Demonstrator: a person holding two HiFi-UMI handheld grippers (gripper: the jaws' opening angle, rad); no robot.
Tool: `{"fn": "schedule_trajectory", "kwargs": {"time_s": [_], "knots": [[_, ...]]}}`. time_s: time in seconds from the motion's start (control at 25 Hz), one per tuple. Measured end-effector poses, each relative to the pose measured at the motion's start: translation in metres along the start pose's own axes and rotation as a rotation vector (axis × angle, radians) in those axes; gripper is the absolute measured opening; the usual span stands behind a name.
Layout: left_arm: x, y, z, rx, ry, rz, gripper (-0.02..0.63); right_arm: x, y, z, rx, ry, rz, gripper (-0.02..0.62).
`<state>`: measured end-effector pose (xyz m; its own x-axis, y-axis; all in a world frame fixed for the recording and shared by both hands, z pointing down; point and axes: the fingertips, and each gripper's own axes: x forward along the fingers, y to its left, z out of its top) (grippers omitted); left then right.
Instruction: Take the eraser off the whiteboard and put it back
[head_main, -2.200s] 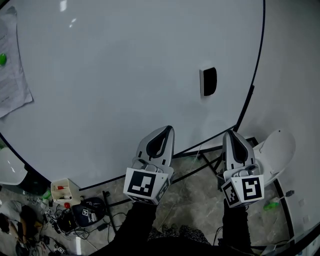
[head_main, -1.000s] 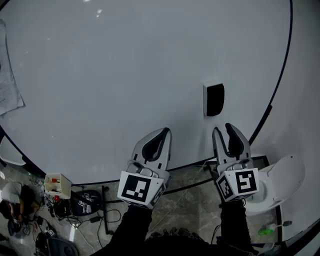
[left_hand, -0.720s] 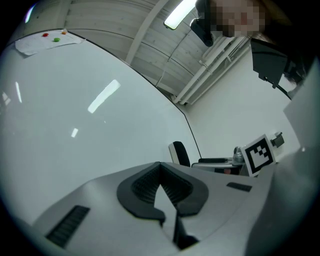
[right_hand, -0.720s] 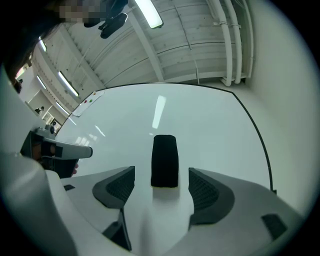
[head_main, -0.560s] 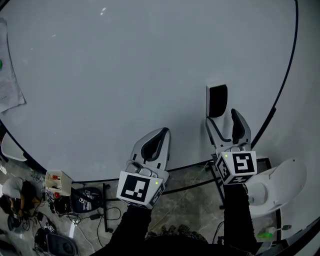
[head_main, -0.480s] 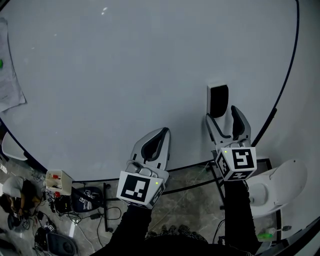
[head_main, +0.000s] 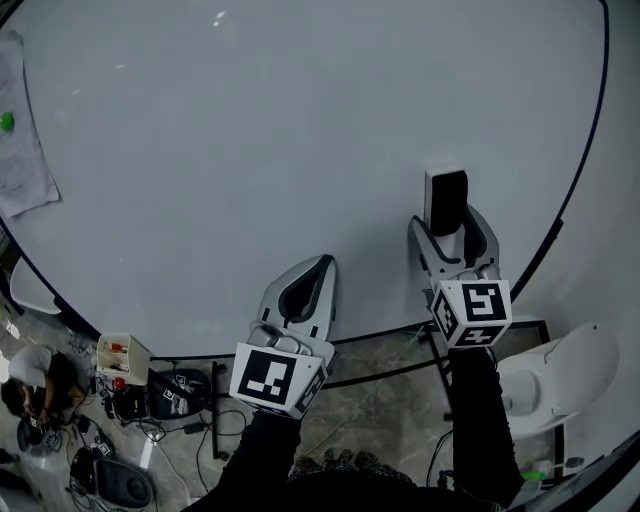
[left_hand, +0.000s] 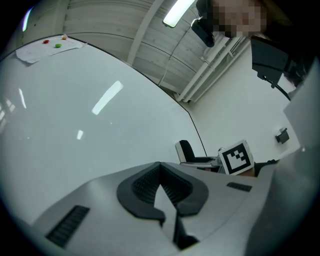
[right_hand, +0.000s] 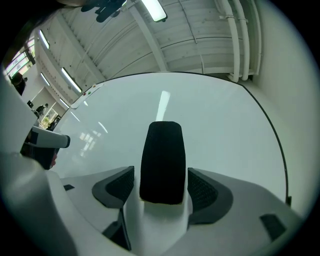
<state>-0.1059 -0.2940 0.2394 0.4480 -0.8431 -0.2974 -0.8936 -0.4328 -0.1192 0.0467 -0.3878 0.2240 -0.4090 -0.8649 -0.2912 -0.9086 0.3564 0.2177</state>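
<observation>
Right tool (head_main: 452, 225) advanced to straddle the eraser (head_main: 447, 195), low right on the whiteboard (head_main: 250, 150); jaws wide open, not pressing. Likely light, stiff-backed: pinch its long sides. Left tool (head_main: 308, 280) closed, empty.

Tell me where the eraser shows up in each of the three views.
Head view: eraser right of centre, on the whiteboard, between the right gripper's open jaws.
Left gripper view: eraser small, right of centre, beside the right gripper.
Right gripper view: eraser centre, between the jaws.
Shared landmark: the whiteboard's black edge.
</observation>
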Motion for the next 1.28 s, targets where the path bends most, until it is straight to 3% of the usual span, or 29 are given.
{"fn": "schedule_trajectory", "kwargs": {"time_s": [0.28,0.44,1.28], "knots": [[-0.006,-0.001,0.001,0.009,0.004,-0.005,0.006,0.004,0.001,0.001,-0.032,0.008,-0.023,0.324],[-0.009,0.002,0.005,0.016,-0.001,0.002,0.006,0.002,-0.001,0.001,-0.01,0.003,-0.031,0.282],[-0.018,0.004,0.008,-0.007,-0.011,-0.022,0.006,-0.038,-0.003,0.008,-0.022,0.019,-0.027,0.273]]}}
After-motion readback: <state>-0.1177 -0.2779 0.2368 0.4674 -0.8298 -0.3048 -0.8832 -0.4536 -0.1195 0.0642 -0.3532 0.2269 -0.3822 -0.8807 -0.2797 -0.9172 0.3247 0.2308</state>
